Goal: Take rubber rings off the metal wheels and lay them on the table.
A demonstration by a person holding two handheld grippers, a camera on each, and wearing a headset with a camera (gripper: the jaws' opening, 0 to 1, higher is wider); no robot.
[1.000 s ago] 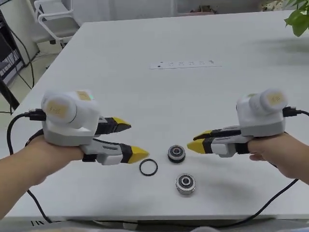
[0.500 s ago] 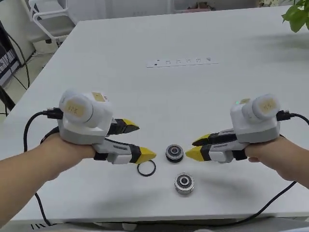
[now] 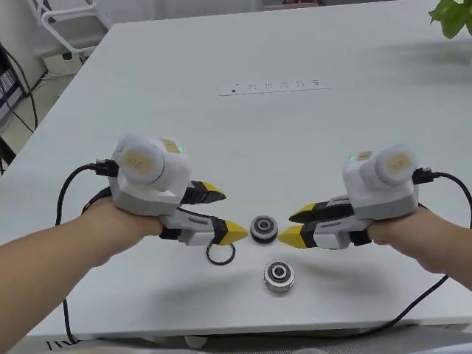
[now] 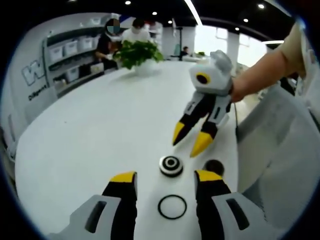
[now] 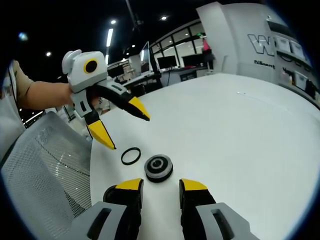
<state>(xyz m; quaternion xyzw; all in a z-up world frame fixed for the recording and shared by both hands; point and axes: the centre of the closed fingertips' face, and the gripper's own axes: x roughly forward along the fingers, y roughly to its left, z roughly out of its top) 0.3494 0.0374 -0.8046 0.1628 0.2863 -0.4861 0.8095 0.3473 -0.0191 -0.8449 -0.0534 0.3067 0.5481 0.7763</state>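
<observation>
Currently mid-task, by the look of it: one rubber ring (image 3: 220, 263) already off and lying flat on the table (image 3: 310, 147), just beside the lower tip of the left gripper (image 3: 223, 214). Belongs, presumably, to the bare wheel (image 3: 279, 275) nearest the table edge: silver rim, no black band.

Working the ringed wheel (image 3: 264, 228) now. Sits between the two grippers, with the left tip and the right gripper (image 3: 287, 227) tips just beside it on either side, not touching as far as can be told. Both tongs released, jaws spread, gripping nothing.

Next, probably: pin the hub with one pair, catch the black band's edge with a tip of the other, peel up and over the rim. Needs a shallow approach; risks skidding the wheel across the smooth top otherwise.

Orientation: lying flat, bore facing up, axle axis vertical. Round in plan, so no long axis to line up with; reachable from any side.
</observation>
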